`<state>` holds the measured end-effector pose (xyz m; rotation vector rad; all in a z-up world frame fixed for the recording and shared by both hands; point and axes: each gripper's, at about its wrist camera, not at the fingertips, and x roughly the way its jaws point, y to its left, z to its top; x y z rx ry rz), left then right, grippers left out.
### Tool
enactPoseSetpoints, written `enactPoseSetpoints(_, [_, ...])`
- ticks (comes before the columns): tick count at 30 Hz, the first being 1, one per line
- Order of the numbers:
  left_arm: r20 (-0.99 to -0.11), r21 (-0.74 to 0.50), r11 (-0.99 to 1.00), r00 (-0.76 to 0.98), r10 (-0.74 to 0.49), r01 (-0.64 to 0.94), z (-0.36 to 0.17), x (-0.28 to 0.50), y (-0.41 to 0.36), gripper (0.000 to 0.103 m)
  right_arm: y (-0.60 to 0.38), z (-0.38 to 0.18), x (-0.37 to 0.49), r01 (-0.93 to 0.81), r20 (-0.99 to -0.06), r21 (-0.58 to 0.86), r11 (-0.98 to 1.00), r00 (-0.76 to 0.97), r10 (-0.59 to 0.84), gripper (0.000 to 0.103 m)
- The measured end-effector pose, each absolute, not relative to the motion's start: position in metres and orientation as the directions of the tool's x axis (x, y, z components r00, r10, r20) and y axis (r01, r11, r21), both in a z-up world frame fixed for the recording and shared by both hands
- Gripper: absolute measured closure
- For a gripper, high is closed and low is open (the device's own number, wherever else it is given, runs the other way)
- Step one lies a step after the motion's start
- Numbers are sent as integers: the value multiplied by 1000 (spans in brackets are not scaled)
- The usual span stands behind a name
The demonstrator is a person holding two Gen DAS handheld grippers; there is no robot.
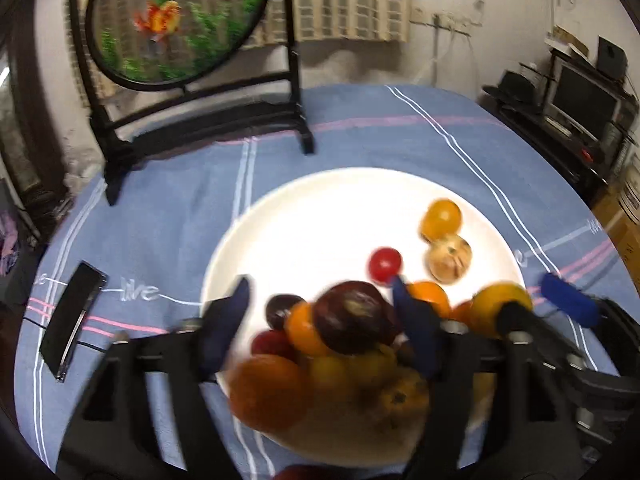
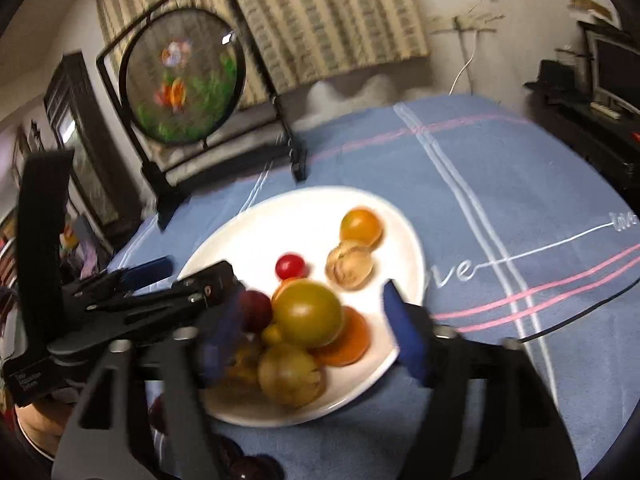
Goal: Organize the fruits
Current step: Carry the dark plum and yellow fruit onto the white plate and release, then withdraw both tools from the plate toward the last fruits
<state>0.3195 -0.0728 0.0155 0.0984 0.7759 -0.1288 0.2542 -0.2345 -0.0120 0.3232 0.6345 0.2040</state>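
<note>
The left wrist camera is sitting just behind the left gripper [image 1: 320, 312] and is looking forward and steeply down along its two blue fingers. It is hanging close over the near edge of the white plate [image 1: 320, 200], so the piled fruit is filling the lower middle of the view. The right wrist camera is looking along the right gripper [image 2: 312, 328] from the right side of the plate [image 2: 256, 232], less steeply and slightly rolled. Both views are facing the same way and are sharing the plate, the blue tablecloth [image 1: 168, 200], and the round framed screen [image 1: 176, 20] at the far edge. Each camera is also catching the other gripper at its side.
</note>
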Motion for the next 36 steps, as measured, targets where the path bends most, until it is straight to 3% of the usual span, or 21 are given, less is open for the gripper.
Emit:
enactPoseSetpoints(4, [-695,-15,993,712,-96,118,22,316,-62,14,-235,-2,242,-118,-486,369,922,821,299,20])
enactPoseSetpoints(9, [-692,-33,997,718,-74,72,21,306,-52,9,-237,-7,244,-91,-520,386,918,801,297,19])
enactPoseSetpoints(22, [-699,-34,999,715,-12,-17,9,266,-21,9,-241,-12,237,-94,-530,386,918,792,304,19])
enactPoseSetpoints(36, [-695,-97,995,717,-54,-19,3,231,1,8,-243,-15,214,-88,-526,361,928,803,280,13])
